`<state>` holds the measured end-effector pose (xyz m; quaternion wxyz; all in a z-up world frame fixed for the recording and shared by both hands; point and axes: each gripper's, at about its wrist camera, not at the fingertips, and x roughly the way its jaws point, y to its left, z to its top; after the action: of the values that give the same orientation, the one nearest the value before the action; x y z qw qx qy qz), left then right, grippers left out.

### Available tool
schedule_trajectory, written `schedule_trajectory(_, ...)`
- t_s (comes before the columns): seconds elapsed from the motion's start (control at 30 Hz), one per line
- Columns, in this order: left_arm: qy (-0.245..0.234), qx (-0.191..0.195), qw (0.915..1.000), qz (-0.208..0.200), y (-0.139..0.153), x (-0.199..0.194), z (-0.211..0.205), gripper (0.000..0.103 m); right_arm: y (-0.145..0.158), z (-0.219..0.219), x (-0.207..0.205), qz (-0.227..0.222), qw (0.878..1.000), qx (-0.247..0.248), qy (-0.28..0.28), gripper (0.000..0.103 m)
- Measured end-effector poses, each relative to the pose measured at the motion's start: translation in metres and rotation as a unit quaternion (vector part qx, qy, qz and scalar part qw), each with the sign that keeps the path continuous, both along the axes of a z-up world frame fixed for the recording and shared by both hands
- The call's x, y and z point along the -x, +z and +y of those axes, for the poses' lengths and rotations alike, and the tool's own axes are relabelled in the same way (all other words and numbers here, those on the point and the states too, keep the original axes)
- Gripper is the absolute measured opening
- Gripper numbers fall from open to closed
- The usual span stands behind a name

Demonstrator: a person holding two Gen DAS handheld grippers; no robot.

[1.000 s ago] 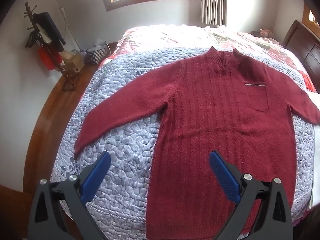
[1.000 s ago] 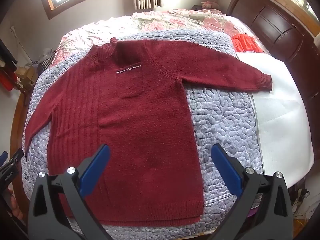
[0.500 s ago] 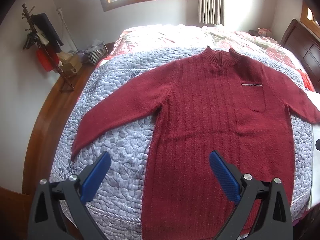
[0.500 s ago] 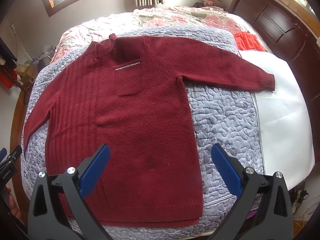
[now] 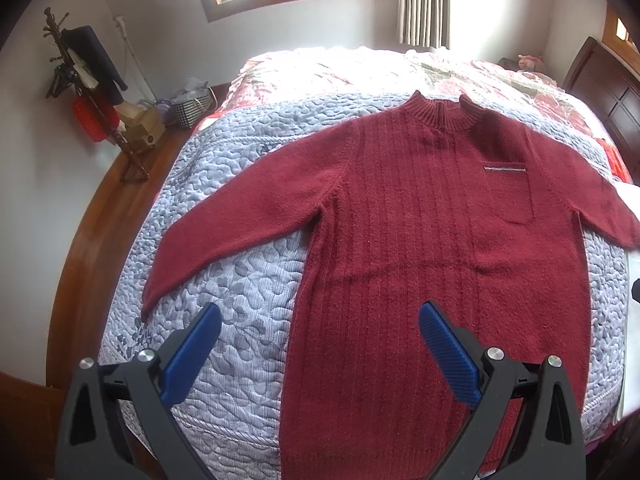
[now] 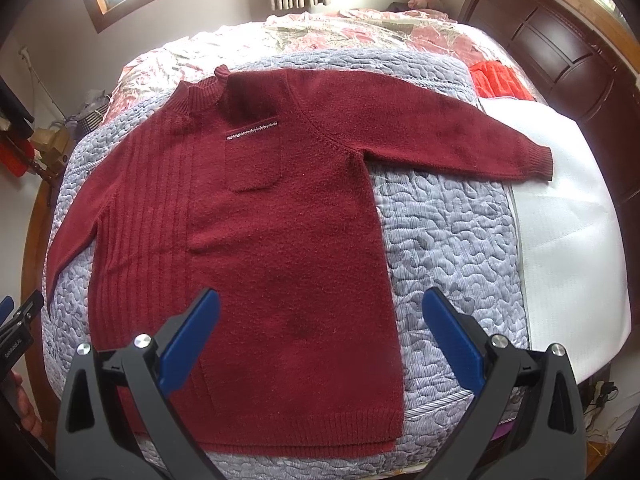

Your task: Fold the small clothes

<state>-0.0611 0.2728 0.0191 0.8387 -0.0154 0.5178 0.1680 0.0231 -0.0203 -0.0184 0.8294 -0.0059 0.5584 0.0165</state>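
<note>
A dark red knitted sweater (image 5: pixel 420 232) (image 6: pixel 288 220) lies flat and face up on the grey quilt, collar away from me, both sleeves spread out to the sides, a chest pocket (image 6: pixel 250 160) showing. My left gripper (image 5: pixel 320 320) hovers open above the sweater's lower left edge, holding nothing. Over the lower right part of the hem my right gripper (image 6: pixel 320 308) is open and holds nothing too. The left gripper's tip (image 6: pixel 16 320) shows at the left edge of the right wrist view.
The grey quilt (image 6: pixel 448 240) covers a bed with a floral cover (image 5: pixel 360 68) behind. A white sheet (image 6: pixel 568 240) and a red cloth (image 6: pixel 500 80) lie to the right, near the dark headboard (image 6: pixel 560 40). A coat stand (image 5: pixel 88 88) and boxes stand left of the bed.
Both grippers have drifted slightly: the sweater sits a little higher and more to the left in the left wrist view. The jaws stay open and the sweater has not moved.
</note>
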Motion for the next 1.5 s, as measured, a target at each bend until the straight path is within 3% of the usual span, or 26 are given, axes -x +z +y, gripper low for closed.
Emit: schedule_trajectory(1.5, 0.005, -0.015, 0.9999, 0.006, 0.001, -0.001, -0.016, 0.099, -0.002, -0.020, -0.008, 0.001, 1.000, -0.006, 0.004, 0.100)
